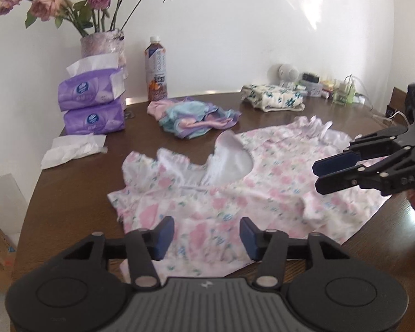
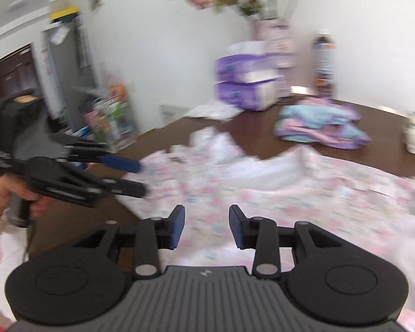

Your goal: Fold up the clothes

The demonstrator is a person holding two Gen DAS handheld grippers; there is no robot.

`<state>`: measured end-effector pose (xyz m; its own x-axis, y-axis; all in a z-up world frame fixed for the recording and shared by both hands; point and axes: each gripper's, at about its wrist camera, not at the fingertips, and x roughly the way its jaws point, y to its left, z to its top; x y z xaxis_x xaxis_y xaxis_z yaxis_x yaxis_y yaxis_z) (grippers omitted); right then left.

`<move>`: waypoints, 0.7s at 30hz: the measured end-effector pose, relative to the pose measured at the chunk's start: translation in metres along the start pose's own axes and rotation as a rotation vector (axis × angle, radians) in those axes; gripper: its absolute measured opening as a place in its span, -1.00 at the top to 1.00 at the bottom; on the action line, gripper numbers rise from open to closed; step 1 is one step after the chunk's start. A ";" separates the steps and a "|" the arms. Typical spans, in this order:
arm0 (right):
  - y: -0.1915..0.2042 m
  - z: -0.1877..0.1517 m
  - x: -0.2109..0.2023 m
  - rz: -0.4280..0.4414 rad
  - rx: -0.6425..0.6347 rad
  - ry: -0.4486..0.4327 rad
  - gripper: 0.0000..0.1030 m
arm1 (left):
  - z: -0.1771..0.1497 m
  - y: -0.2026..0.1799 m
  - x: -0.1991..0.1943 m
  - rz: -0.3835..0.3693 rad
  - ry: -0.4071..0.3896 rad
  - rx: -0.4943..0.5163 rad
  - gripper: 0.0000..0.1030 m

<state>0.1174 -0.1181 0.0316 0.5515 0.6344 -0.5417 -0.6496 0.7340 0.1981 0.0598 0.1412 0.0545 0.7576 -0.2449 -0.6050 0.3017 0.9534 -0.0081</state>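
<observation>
Floral dress (image 1: 235,182) lies spread on my tabletop (image 1: 77,188); left gripper (image 1: 207,238) and right gripper (image 2: 206,227) hover wide, empty. Only the left view shows the folded garment (image 1: 274,98) clearly.

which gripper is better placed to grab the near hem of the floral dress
Left, probably. The left gripper is open, with the floral dress's near hem between its fingers. The right gripper, also open, sits farther in over the middle of the cloth.

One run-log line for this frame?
pink floral garment spread flat on brown table | left gripper open above hem | right gripper open, empty
</observation>
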 end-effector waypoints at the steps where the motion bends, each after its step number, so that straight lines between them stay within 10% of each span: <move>1: -0.011 -0.002 -0.010 -0.026 0.025 -0.008 0.26 | 0.003 -0.004 -0.001 -0.010 -0.004 -0.004 -0.10; 10: -0.096 -0.001 -0.114 -0.301 0.138 -0.053 0.21 | 0.055 -0.047 -0.012 -0.102 -0.075 -0.012 -0.58; 21: -0.157 0.115 -0.144 -0.395 -0.138 -0.026 0.10 | 0.188 -0.095 0.033 0.000 -0.096 0.107 -0.71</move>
<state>0.1999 -0.2972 0.1726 0.7842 0.3177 -0.5330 -0.4485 0.8838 -0.1332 0.1652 0.0096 0.1852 0.8079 -0.2653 -0.5263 0.3576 0.9305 0.0797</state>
